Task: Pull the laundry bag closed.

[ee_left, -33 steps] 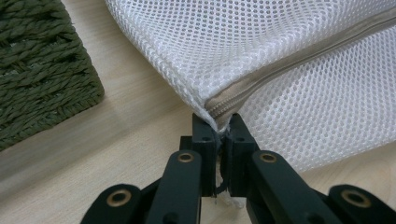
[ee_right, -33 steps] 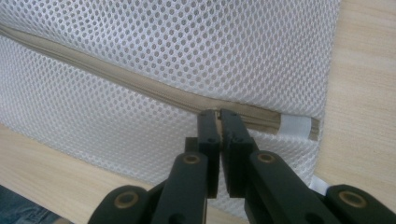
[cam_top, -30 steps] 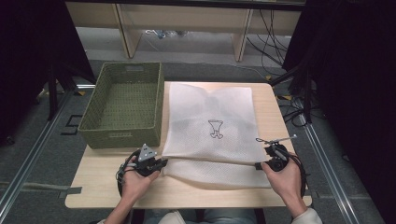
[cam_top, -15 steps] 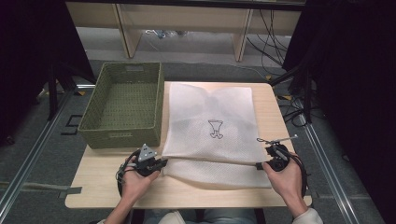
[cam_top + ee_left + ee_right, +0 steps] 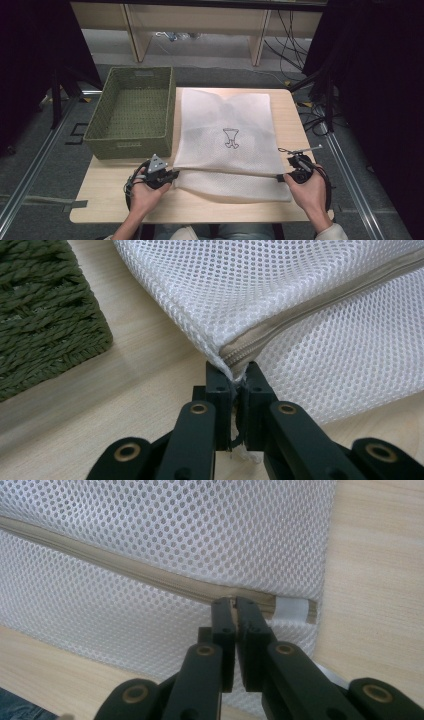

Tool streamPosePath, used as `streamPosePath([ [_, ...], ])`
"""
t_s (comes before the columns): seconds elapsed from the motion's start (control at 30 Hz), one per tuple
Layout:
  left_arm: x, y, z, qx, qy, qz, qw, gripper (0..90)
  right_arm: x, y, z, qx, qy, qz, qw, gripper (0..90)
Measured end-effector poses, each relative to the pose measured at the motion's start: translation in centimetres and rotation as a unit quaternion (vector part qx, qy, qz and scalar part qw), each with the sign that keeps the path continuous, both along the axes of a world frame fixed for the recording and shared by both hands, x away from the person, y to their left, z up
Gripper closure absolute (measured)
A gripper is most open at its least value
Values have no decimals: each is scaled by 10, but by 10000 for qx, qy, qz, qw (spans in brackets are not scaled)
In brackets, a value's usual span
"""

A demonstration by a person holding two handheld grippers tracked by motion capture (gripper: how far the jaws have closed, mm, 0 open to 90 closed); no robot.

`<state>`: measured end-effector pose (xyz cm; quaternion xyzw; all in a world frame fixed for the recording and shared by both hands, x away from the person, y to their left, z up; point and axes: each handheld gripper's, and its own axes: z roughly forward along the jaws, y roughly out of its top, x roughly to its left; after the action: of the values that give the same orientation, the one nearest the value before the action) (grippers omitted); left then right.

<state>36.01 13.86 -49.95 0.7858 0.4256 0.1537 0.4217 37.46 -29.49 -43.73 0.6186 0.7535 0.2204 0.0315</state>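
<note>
- High view: one white mesh bag is seen flat on the table, stretched between the two grippers, with one green basket just beyond the left gripper.
- Left gripper view: the jaws are pressed together on the bag's corner, where the zip ends at their tips.
- Right gripper view: the right gripper is closed at the zip near its other end; what is pinched, likely the pull, cannot be told.
- The bag is judged light, soft and limp; sagging is expected unless both ends are held.
- The stitched zip ends are judged the firmest places to be gripped, since open mesh may snag or tear.
</note>
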Motion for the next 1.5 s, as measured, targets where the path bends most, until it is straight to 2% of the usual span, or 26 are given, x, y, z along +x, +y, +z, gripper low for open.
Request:
streamPosePath([
  [0.07,0,1,0,34,-40,-28,10000,845,0,-1,0,28,27,11,10000,883],
  [0.1,0,0,0,3,-41,-3,10000,844,0,-2,-1,-46,11,36,10000,883],
  [0.17,1,0,0,18,-26,35,10000,845,1,-3,-1,24,36,-18,10000,883],
  [0.23,1,0,-1,-14,-2,41,10000,845,1,-5,-1,-25,17,-56,10000,883],
  [0.27,1,2,0,75,5,-35,10000,844,1,-6,-2,-53,6,4,10000,883],
  [0.3,1,1,0,17,6,-6,10000,844,0,-6,-1,-59,42,-154,9999,883],
  [0.37,1,0,0,31,-24,35,10000,845,1,-7,-1,43,94,-164,9998,883],
  [0.47,1,1,0,16,-10,38,10000,845,1,-11,-2,-71,42,-34,10000,883],
  [0.5,1,2,0,65,12,-31,10000,845,1,-11,-2,-84,67,-50,9999,883],
  [0.57,1,0,-1,-8,-3,30,10000,844,3,-13,-4,-21,7,-36,10000,883],
  [0.6,1,1,-1,11,3,2,10000,845,3,-14,-3,-100,33,-2,9999,883],
  [0.63,1,2,0,62,13,-31,10000,845,3,-15,-4,-47,48,-24,10000,883],
  [0.7,1,1,0,26,17,2,10000,844,2,-14,-5,-23,116,-211,9997,883],
  [0.8,1,1,0,37,13,-6,10000,845,2,-16,-6,2,106,-219,9997,883],
  [0.9,1,2,-1,26,16,-4,10000,844,4,-20,-9,-68,57,-49,9999,883],
  [1.0,1,1,-1,21,23,-4,10000,844,3,-19,-10,-1,184,-243,9995,883],
  [1.1,2,2,-1,21,31,-9,10000,844,4,-19,-11,-78,164,-229,9996,882],
  [1.2,2,1,-1,30,19,-6,10000,843,5,-23,-15,-52,51,-6,10000,882],
  [1.23,2,1,-1,36,-1,-4,10000,843,5,-21,-14,-13,91,-93,9999,880],
  [1.27,2,2,-1,43,-35,-19,10000,842,6,-21,-14,-31,132,-40,9999,878],
  [1.3,2,2,-1,58,-52,-37,10000,840,6,-22,-14,-42,97,13,9999,867],
  [1.37,1,1,-1,61,-100,13,9999,834,5,-23,-11,-8,42,-133,9999,806],
  [1.43,1,0,-1,49,-97,24,9999,825,4,-26,-9,183,-30,-143,9997,765],
  [1.5,0,0,-1,10,-90,26,10000,813,2,-29,-8,209,-143,-113,9996,735],
])
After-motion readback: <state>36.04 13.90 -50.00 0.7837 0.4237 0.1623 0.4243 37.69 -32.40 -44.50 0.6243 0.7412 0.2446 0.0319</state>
